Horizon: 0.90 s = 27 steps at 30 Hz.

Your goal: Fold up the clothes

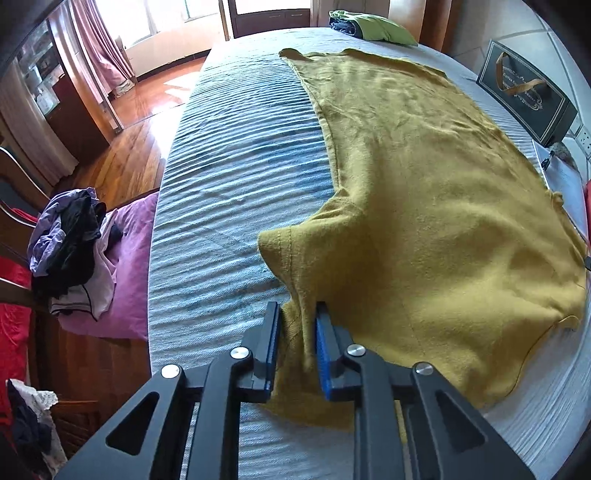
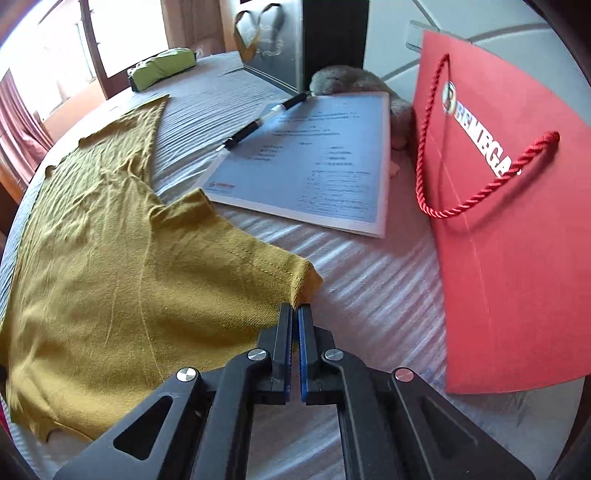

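A mustard-yellow knit shirt (image 1: 424, 192) lies spread flat on the grey striped bed (image 1: 236, 155). In the left wrist view my left gripper (image 1: 297, 314) has its jaws a small way apart around a raised fold of the shirt's left sleeve (image 1: 291, 251). In the right wrist view the same shirt (image 2: 110, 258) fills the left side. My right gripper (image 2: 295, 312) is shut on the edge of the right sleeve (image 2: 291, 273), low over the bed.
A red paper bag (image 2: 509, 206) stands close on the right of my right gripper. A document (image 2: 314, 162) with a pen (image 2: 258, 122) lies beyond it. A dark gift bag (image 1: 528, 96) and folded green clothes (image 1: 373, 26) sit far off. Loose clothes (image 1: 74, 243) lie on a purple cushion left of the bed.
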Each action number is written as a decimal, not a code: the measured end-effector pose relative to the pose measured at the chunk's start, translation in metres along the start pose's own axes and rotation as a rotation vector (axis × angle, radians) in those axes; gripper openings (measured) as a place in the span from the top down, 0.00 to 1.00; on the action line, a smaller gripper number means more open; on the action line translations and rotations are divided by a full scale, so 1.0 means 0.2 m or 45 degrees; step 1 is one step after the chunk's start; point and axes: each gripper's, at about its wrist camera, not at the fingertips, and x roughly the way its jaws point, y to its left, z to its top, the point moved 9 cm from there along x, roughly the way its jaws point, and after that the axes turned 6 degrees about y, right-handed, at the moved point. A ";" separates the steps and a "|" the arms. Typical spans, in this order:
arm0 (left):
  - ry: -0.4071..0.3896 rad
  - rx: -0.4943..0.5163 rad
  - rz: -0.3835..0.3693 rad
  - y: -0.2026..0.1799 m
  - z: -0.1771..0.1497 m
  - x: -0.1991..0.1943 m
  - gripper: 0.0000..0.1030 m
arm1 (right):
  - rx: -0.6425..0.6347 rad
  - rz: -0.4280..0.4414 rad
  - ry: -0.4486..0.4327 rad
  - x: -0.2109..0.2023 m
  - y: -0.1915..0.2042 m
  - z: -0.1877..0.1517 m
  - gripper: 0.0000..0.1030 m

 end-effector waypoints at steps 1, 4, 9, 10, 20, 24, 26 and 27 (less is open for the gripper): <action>0.000 -0.002 -0.028 -0.01 -0.01 -0.03 0.73 | -0.017 0.023 -0.002 -0.02 0.01 -0.01 0.93; -0.058 0.043 -0.096 -0.10 -0.07 -0.18 0.55 | -0.107 0.102 -0.064 -0.17 0.07 -0.08 0.85; -0.102 0.186 -0.181 -0.34 -0.21 -0.32 0.50 | -0.389 0.284 -0.069 -0.38 0.38 -0.40 0.85; -0.098 0.193 -0.185 -0.37 -0.23 -0.32 0.50 | -0.434 0.295 -0.065 -0.38 0.43 -0.45 0.85; -0.004 0.152 -0.196 -0.38 -0.28 -0.10 0.64 | -0.727 0.197 -0.121 -0.28 0.72 -0.62 0.85; 0.025 0.153 -0.192 -0.35 -0.30 -0.12 0.82 | -0.674 0.164 -0.058 -0.23 0.68 -0.57 1.00; 0.036 0.147 -0.209 -0.32 -0.32 -0.14 0.84 | -0.668 0.145 -0.021 -0.24 0.64 -0.60 1.00; 0.041 0.143 -0.217 -0.31 -0.33 -0.15 0.84 | -0.675 0.127 -0.006 -0.23 0.61 -0.62 1.00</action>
